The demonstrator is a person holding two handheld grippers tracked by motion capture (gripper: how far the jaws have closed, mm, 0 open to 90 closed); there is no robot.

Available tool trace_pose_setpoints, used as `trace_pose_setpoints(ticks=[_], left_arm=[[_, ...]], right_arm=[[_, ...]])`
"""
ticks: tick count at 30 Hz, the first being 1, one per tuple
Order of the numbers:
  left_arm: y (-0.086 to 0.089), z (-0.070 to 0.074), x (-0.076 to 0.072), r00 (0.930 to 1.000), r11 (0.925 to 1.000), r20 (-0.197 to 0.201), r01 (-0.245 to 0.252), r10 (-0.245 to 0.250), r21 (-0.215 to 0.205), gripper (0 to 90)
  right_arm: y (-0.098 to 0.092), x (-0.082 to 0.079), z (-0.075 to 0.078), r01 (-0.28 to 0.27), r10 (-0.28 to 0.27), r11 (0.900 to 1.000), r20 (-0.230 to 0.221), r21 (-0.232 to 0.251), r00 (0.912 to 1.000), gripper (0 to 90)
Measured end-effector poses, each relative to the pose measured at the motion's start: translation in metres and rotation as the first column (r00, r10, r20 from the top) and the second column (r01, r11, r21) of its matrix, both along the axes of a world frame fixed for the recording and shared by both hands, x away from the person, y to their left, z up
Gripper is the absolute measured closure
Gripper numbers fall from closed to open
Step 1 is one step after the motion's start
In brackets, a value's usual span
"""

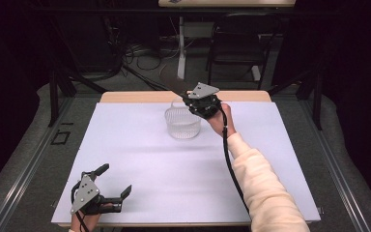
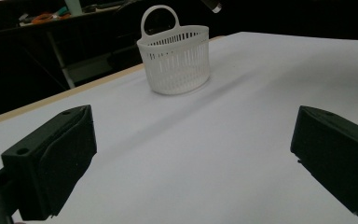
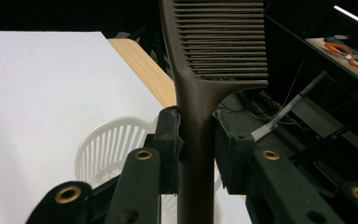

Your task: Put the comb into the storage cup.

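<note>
High view: right claw [image 1: 192, 100] grips comb [image 1: 174, 83] above white-topped table [image 1: 140, 159]; left claw [image 1: 113, 181] open.

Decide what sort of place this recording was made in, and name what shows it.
Probably a lab or workshop set up for recording: a white-covered table ringed by dark curtains, loose cables on the floor, and a cluttered workbench behind.

I'm looking at a white basket [image 2: 176, 60], its wall patterned with thin upright slots. The comb [image 3: 200, 70] reads dark brown, its teeth a tight run of fine parallel lines. My right tool [image 3: 196, 149] is black, with brass-coloured rivets; my left tool [image 1: 113, 186] is black too, under a grey plate. The worktop [image 1: 174, 164] is plain white, edged in pale wood. My sleeve [image 1: 265, 188] is cream.
</note>
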State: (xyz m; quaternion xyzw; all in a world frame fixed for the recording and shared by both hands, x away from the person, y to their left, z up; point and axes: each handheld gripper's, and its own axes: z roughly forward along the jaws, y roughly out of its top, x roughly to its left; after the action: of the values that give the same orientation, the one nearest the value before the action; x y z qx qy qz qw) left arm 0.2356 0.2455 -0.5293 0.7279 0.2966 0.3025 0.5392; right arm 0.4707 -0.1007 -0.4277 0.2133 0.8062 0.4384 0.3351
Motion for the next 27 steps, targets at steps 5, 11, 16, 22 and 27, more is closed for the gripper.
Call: trace_pose_setpoints(ticks=[5, 11, 16, 22, 27], left_arm=[[0.0003, 0.0, -0.0002, 1.0, 1.0, 0.0, 0.001, -0.001, -0.002, 0.2], [0.0005, 0.0, -0.0001, 1.0, 1.0, 0.001, 0.0, 0.0, -0.003, 0.2], [0.0006, -0.0001, -0.0001, 1.0, 1.0, 0.001, 0.0, 0.0, -0.005, 0.2], [0.0003, -0.0001, 0.0, 1.0, 1.0, 0.0, 0.0, 0.0, -0.004, 0.3], [0.0003, -0.0002, 0.0001, 1.0, 1.0, 0.0, 0.001, -0.001, -0.005, 0.2]], right_arm=[[0.0016, 0.0023, -0.0026, -0.004, 0.004, 1.0, 0.003, 0.003, 1.0, 72.3], [0.004, 0.0045, -0.006, -0.003, 0.003, 1.0, 0.002, 0.005, 1.0, 72.3], [0.0062, 0.0053, -0.0074, -0.005, 0.005, 1.0, 0.011, 0.006, 0.9999, 72.3], [0.0072, 0.0062, -0.0086, -0.006, 0.006, 1.0, 0.016, 0.009, 0.9998, 72.3], [0.0082, 0.0068, -0.0095, -0.007, 0.007, 1.0, 0.02, 0.013, 0.9998, 72.3]])
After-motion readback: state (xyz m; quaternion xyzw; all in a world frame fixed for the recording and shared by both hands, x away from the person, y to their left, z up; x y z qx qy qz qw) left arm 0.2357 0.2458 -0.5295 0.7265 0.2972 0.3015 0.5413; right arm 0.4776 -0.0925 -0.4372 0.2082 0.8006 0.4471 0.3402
